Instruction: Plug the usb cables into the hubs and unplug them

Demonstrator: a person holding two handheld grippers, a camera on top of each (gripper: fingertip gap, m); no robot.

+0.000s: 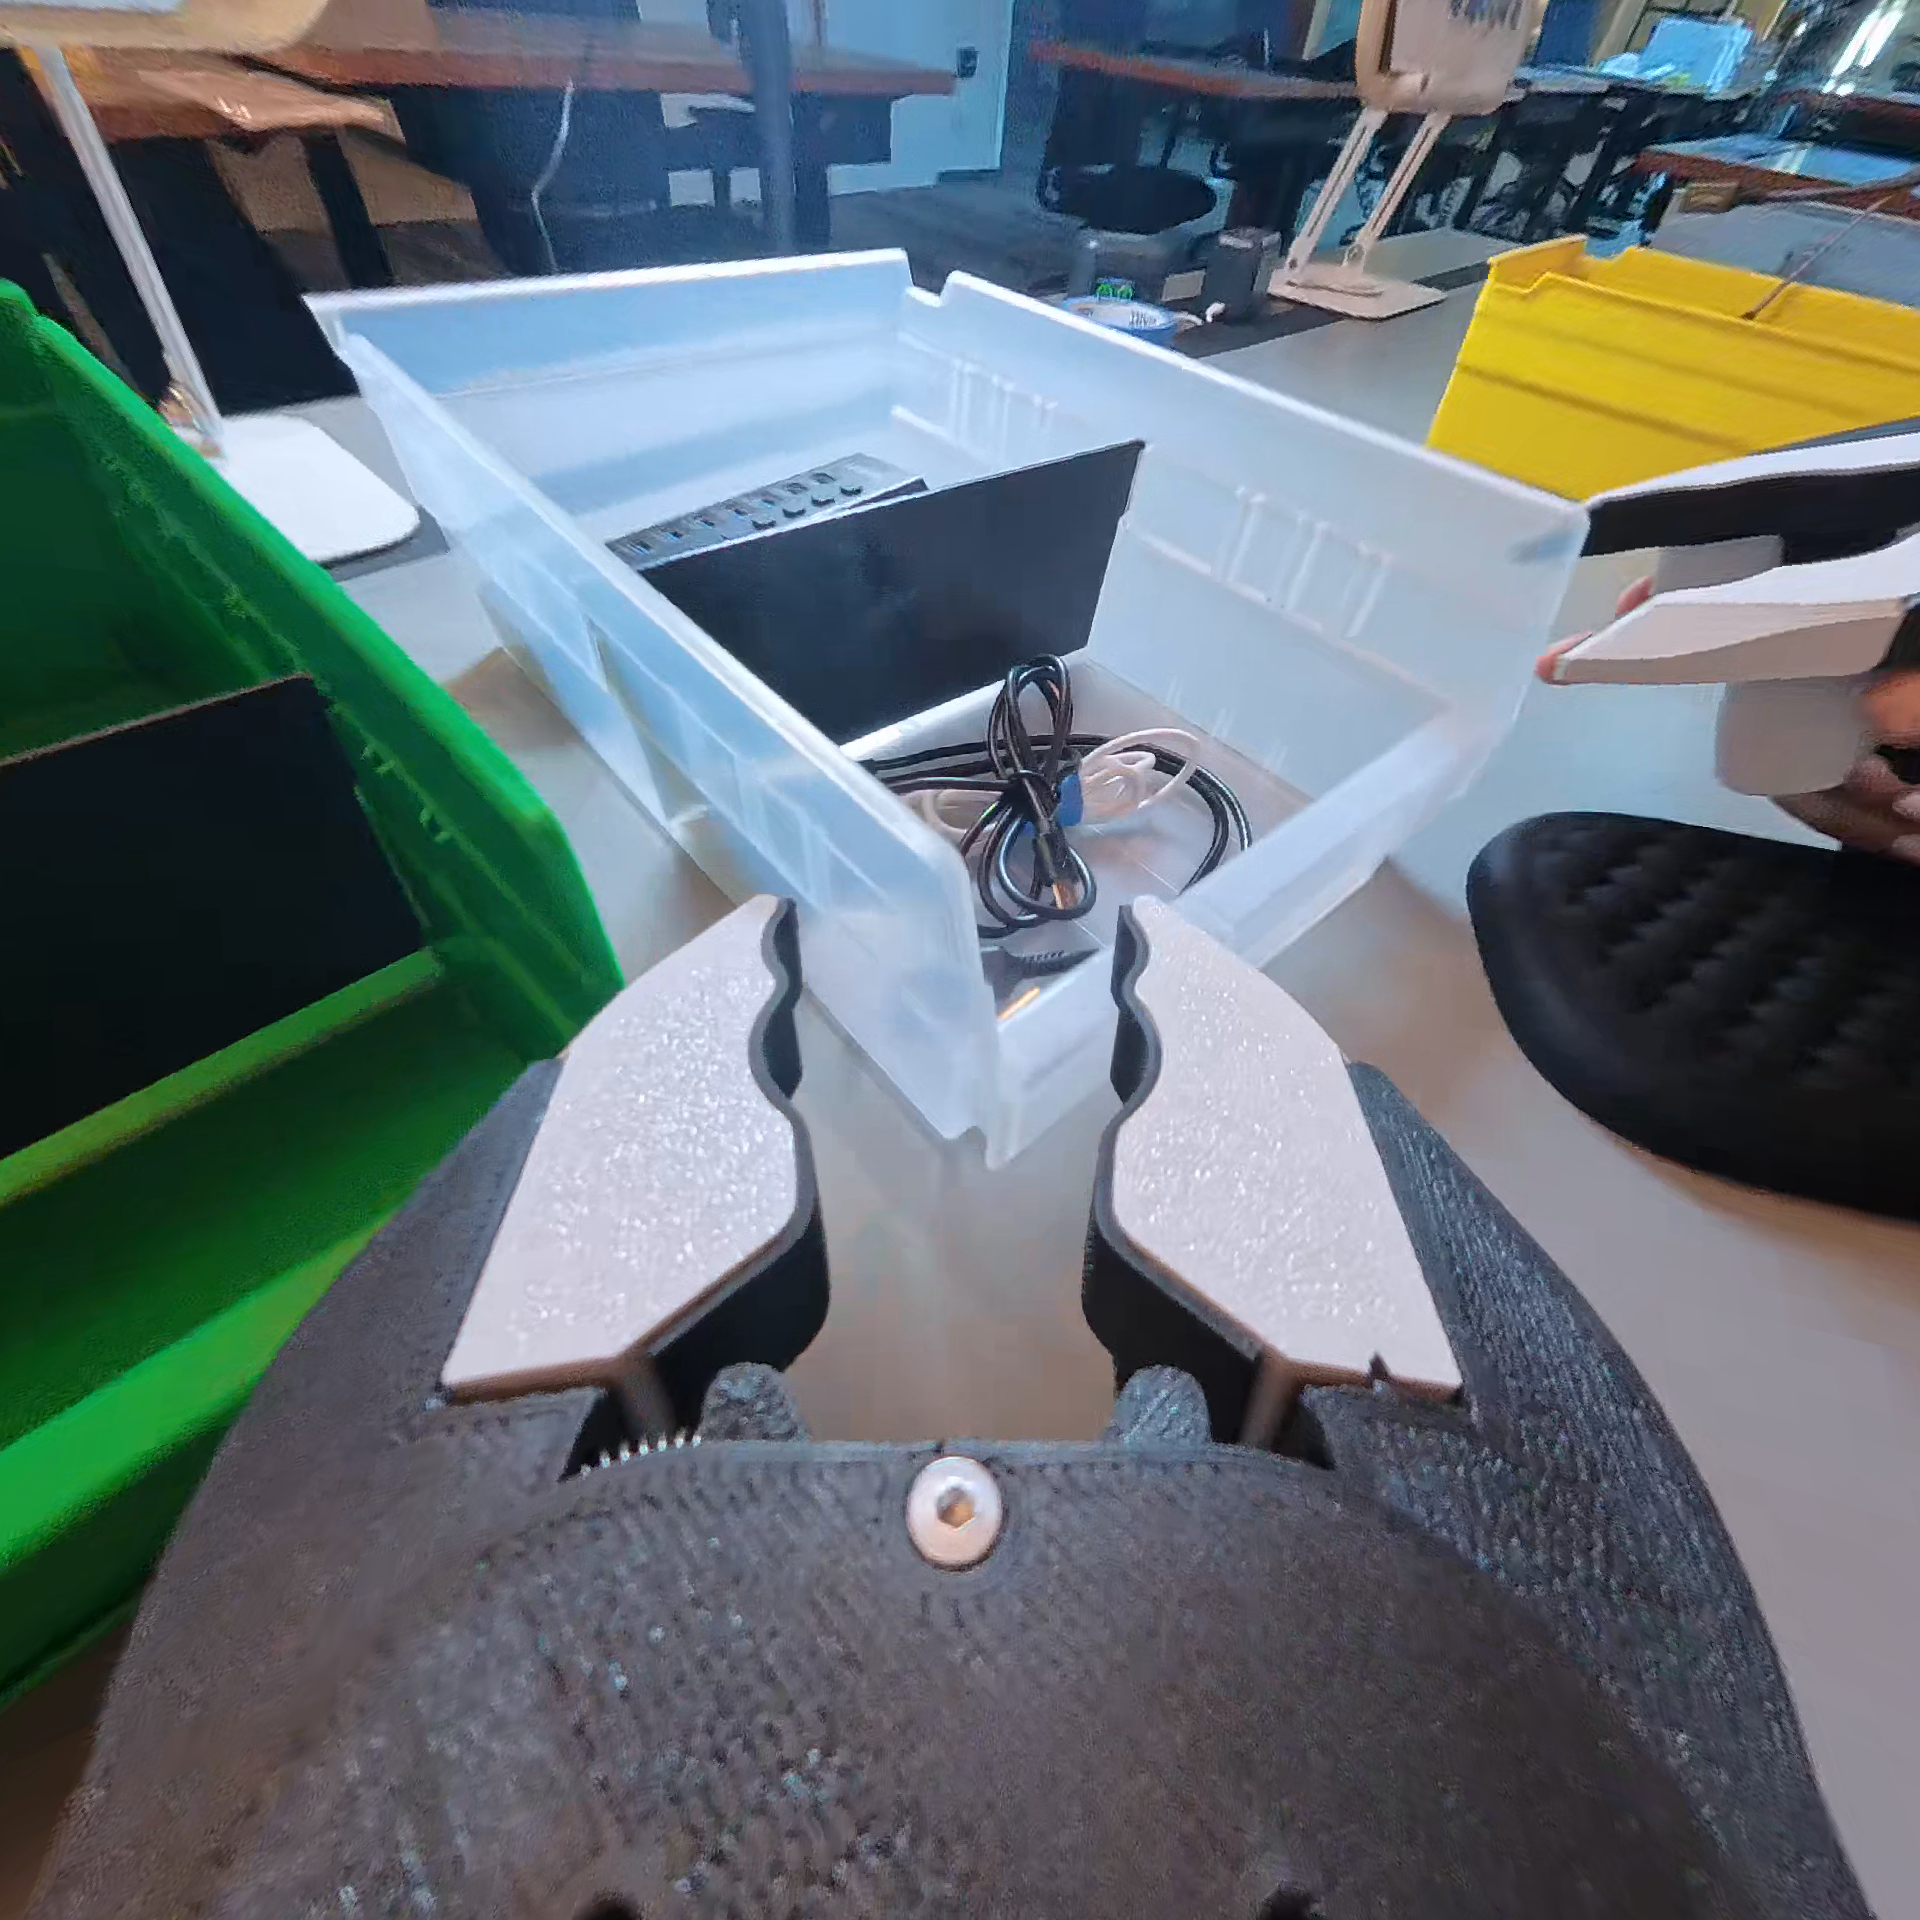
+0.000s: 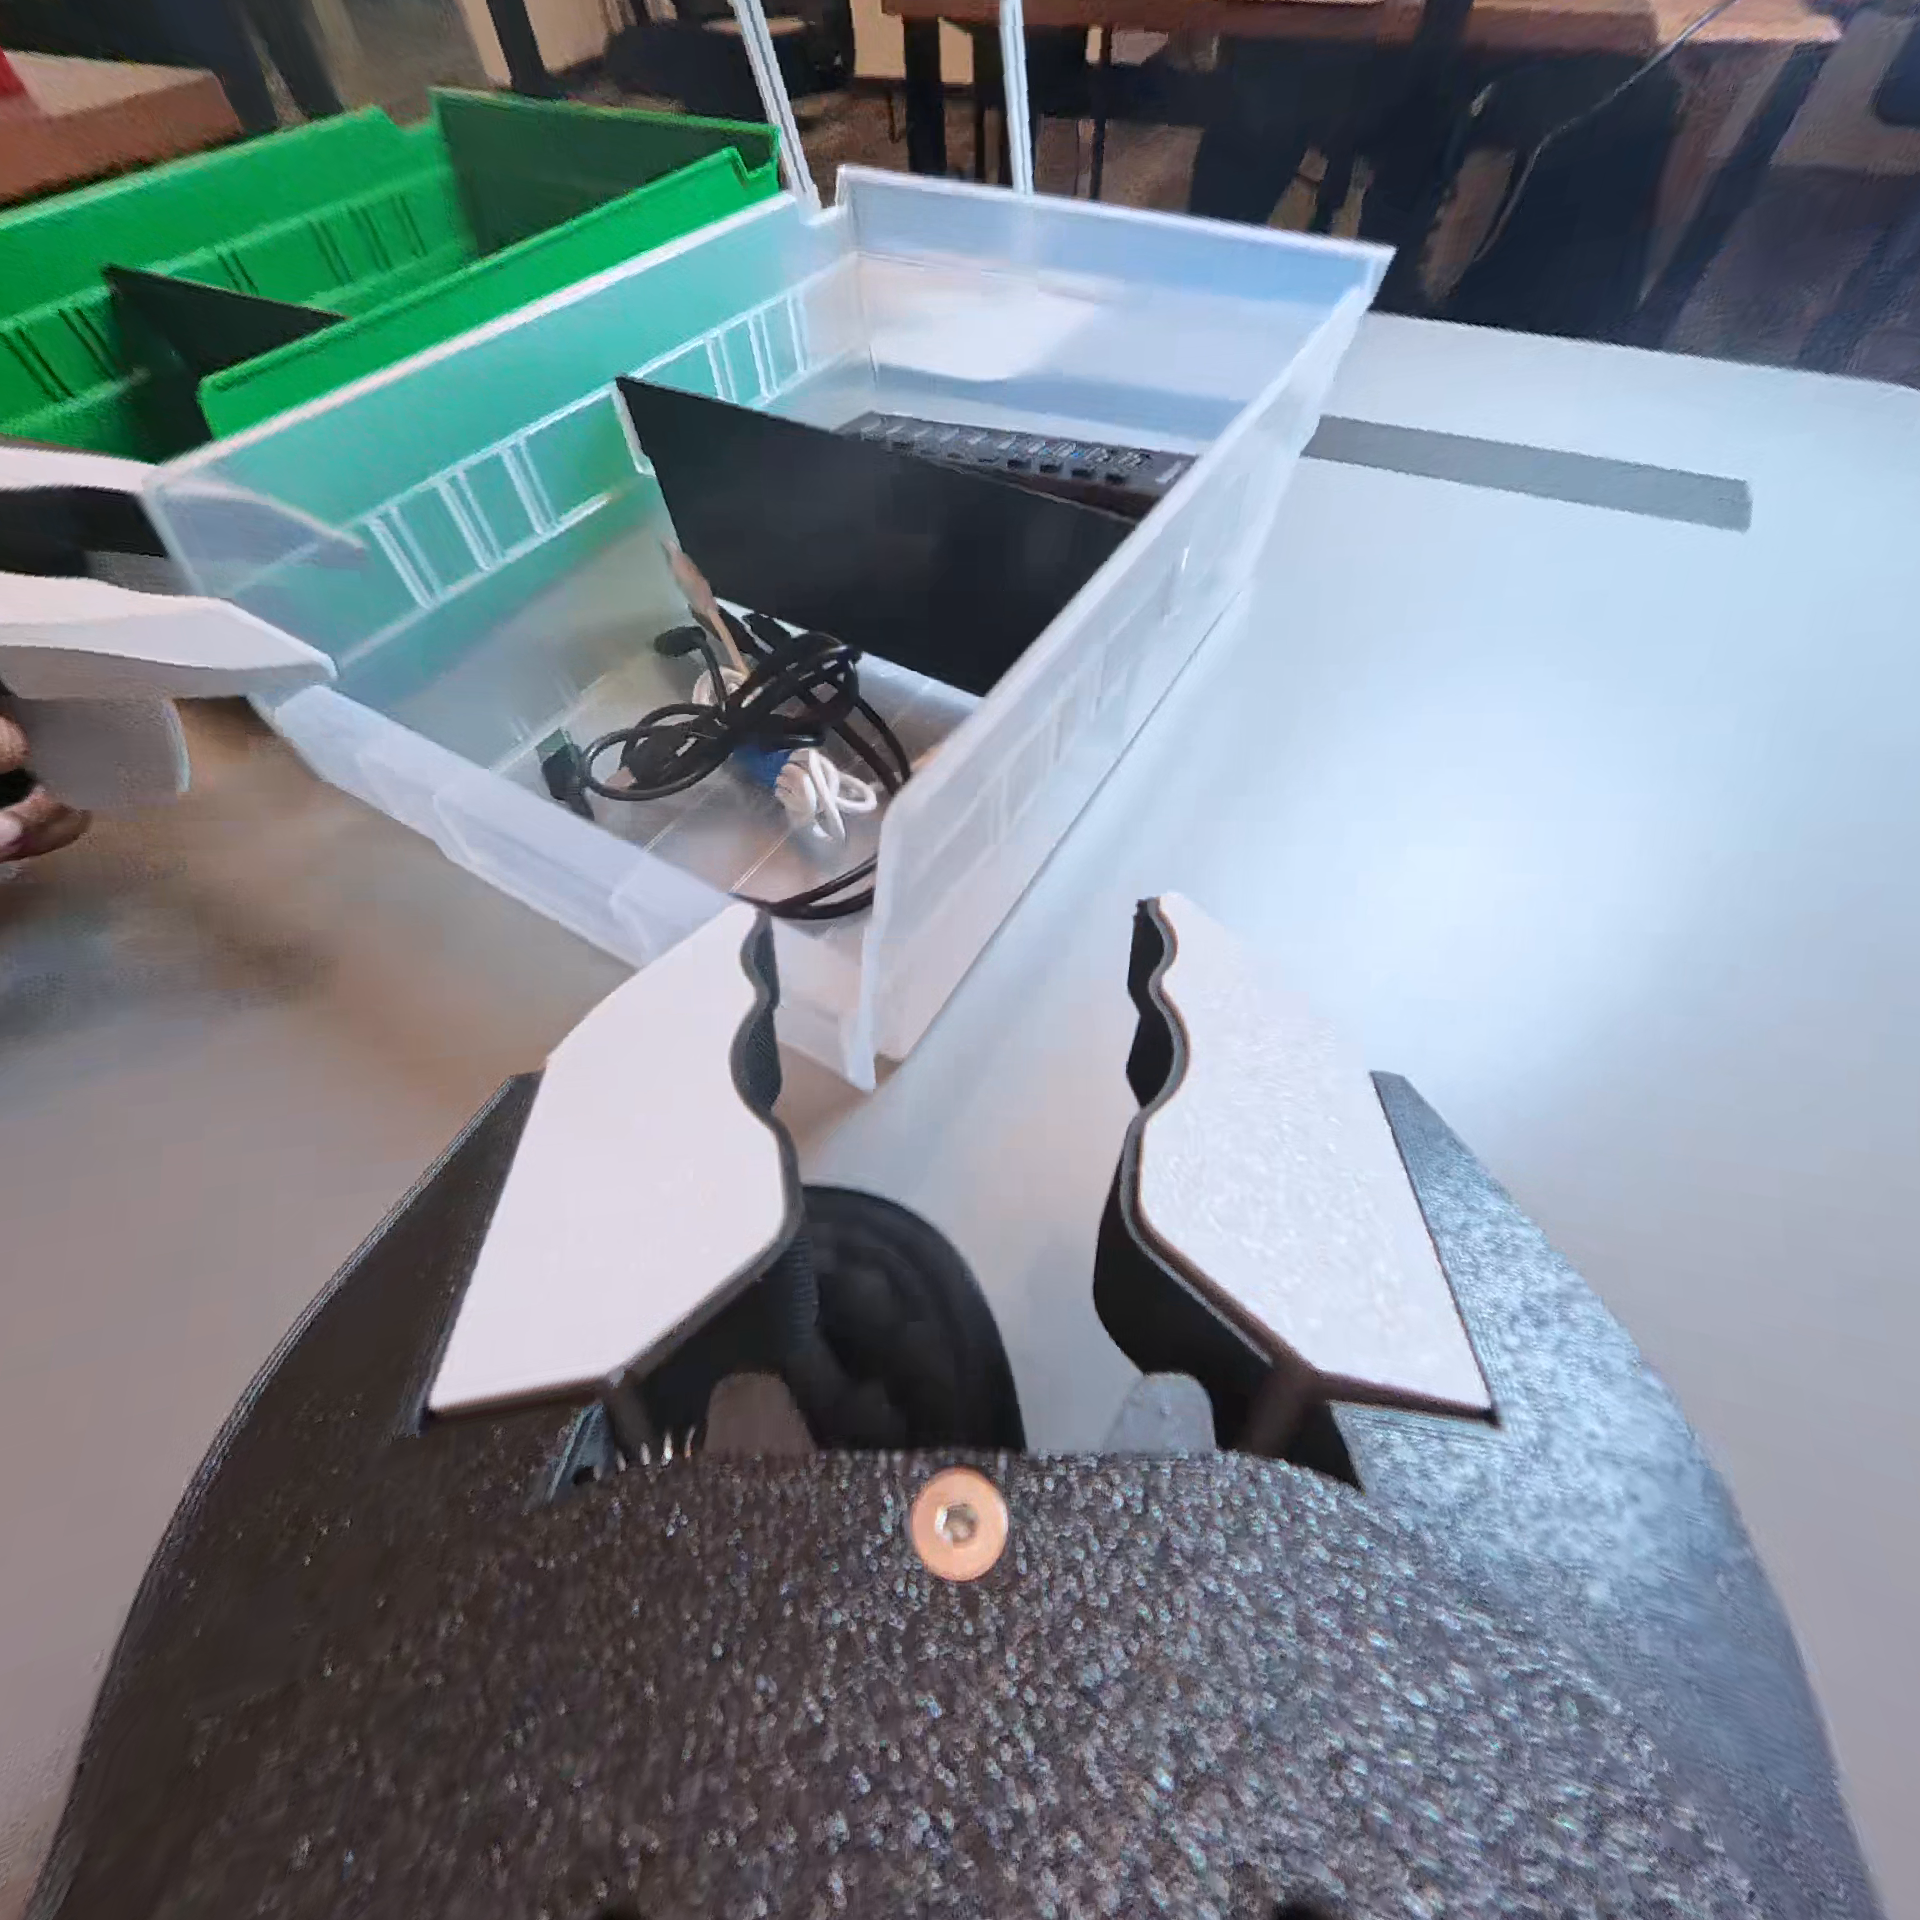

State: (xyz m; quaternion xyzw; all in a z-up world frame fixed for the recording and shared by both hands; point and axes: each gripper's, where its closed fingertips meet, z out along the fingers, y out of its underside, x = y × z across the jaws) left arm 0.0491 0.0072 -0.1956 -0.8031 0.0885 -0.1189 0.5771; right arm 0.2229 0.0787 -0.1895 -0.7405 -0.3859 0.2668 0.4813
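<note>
Filling mid-frame, the clear bin (image 1: 1299,540) holds a hub (image 1: 758,509) behind its black divider (image 1: 883,592), with coiled cables (image 1: 1023,790) in front, none plugged. Left gripper (image 1: 956,935) and right gripper (image 2: 951,925) hover spread, empty; everything remains undone.

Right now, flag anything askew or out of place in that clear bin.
The black divider in the clear bin sits slanted, not square to the walls. The cables lie tangled in front of it.
</note>
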